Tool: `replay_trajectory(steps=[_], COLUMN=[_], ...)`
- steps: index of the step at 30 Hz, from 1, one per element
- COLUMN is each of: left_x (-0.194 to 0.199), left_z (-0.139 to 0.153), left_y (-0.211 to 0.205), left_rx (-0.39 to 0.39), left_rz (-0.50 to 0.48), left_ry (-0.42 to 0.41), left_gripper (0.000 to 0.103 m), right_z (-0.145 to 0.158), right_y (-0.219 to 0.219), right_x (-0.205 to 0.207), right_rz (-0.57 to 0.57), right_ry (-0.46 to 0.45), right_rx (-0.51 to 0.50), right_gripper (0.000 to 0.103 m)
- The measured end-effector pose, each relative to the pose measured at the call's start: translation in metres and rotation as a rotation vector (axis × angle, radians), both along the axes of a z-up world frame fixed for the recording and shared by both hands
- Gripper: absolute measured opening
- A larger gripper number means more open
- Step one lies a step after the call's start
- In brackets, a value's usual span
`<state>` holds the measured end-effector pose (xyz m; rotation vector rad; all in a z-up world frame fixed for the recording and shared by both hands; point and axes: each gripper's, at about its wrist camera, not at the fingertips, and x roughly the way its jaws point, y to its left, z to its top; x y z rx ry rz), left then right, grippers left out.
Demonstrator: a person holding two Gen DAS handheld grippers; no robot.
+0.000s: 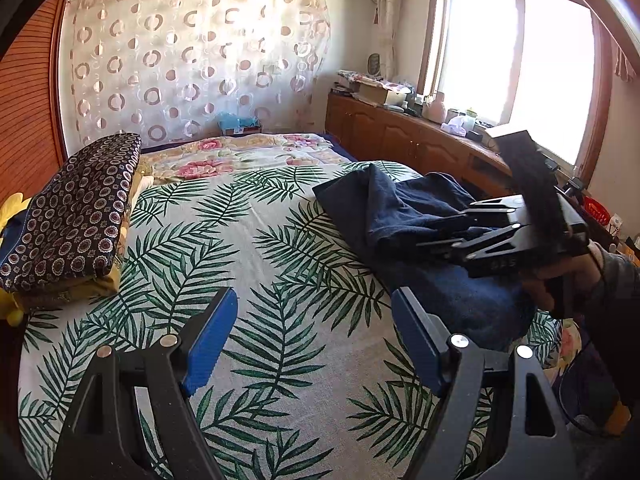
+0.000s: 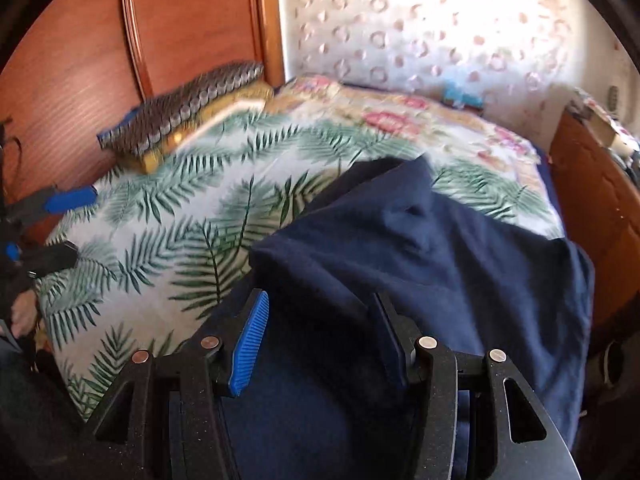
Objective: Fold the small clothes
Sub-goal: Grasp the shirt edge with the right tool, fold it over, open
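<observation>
**Navy garment on the bed, both grippers spread**

While my left gripper (image 1: 312, 344) hangs over the palm-leaf bedsheet (image 1: 248, 240) with its jaws spread wide and nothing between them, the navy garment (image 1: 404, 216) lies crumpled on the bed at about two o'clock from it. My right gripper (image 2: 316, 340) is just above this dark cloth, at its near edge; its jaws are apart and the blue pads (image 2: 250, 344) do not pinch the fabric. A patterned pillow (image 1: 76, 208) rests at ten o'clock.
</observation>
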<state>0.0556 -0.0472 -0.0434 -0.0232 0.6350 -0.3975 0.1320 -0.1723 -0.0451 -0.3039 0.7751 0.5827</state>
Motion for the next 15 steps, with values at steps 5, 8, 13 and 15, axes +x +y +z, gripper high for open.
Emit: replay_trajectory(steps=[5, 8, 13, 15], left_x=[0.0, 0.0, -0.001, -0.001], left_z=[-0.003, -0.004, -0.006, -0.007], left_y=[-0.001, -0.002, -0.002, -0.003], left_rx=[-0.003, -0.002, 0.0, -0.001], left_rz=[-0.003, -0.009, -0.013, -0.011], left_ry=[0.007, 0.011, 0.017, 0.02], left_gripper=[0.08, 0.08, 0.08, 0.08], right_z=[-0.002, -0.006, 0.014, 0.032], right_y=[0.015, 0.021, -0.006, -0.026], right_x=[0.026, 0.031, 0.032, 0.031], right_rz=[0.001, 0.013, -0.025, -0.063], right_ry=[0.032, 0.015, -0.028, -0.068], right_rx=[-0.041, -0.026, 0.073, 0.12], right_gripper=[0.054, 0.02, 0.007, 0.007])
